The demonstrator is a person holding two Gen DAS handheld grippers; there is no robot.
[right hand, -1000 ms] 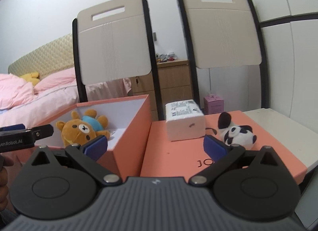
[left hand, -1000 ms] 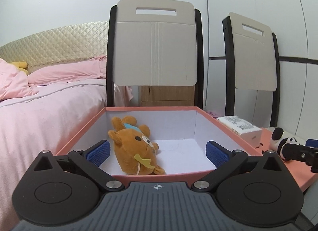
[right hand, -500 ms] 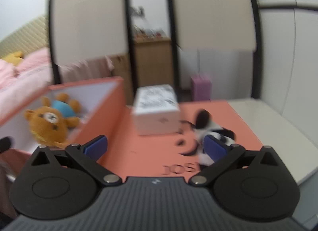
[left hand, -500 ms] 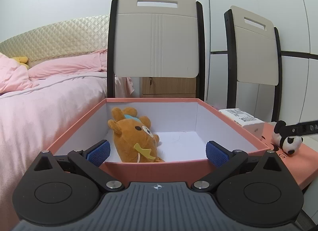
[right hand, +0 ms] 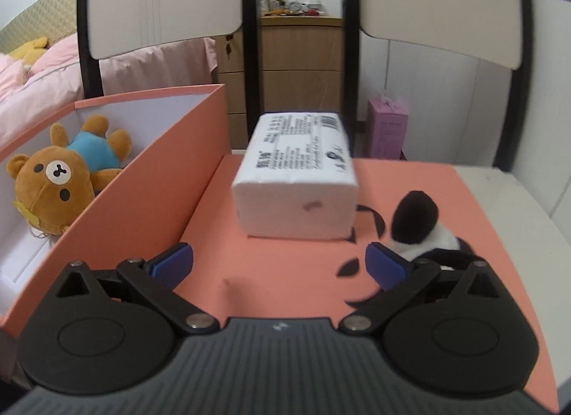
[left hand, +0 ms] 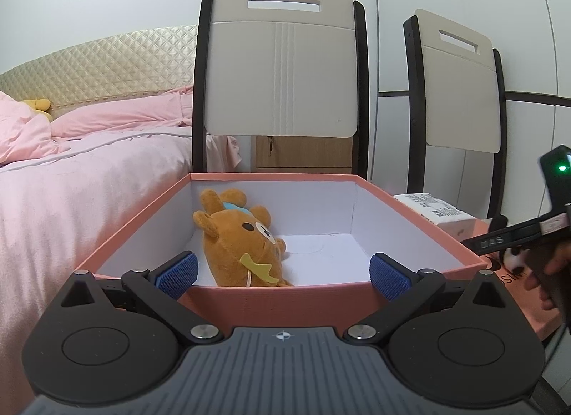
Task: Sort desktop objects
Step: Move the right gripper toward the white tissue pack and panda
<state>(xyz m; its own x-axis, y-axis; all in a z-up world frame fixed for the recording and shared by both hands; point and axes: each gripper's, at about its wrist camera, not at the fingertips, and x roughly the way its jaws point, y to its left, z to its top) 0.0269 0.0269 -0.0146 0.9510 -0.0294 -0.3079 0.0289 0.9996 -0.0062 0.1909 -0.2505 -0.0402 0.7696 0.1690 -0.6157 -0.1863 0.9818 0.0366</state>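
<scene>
A brown plush bear [left hand: 242,236] lies inside the open salmon box [left hand: 321,293], toward its left side; the same bear [right hand: 60,179] shows in the right wrist view. My left gripper [left hand: 283,274] stands open at the box's near wall, empty. On the salmon lid [right hand: 285,258] rest a white tissue pack [right hand: 296,186] and a black-and-white panda plush [right hand: 417,226]. My right gripper [right hand: 278,265] is open low over the lid, the tissue pack ahead of it. The panda sits just beyond its right finger [right hand: 385,265], outside the gap.
Two folding chairs [left hand: 282,76] stand behind the box and lid. A bed with pink bedding [left hand: 71,172] fills the left. A wooden drawer unit [right hand: 299,72] and a small purple box [right hand: 387,127] sit behind. A white table edge [right hand: 517,208] lies right of the lid.
My right gripper has moved forward and down toward the lid, so tissue pack and panda loom larger. The left gripper has drawn back and dropped slightly. Both stay open.
</scene>
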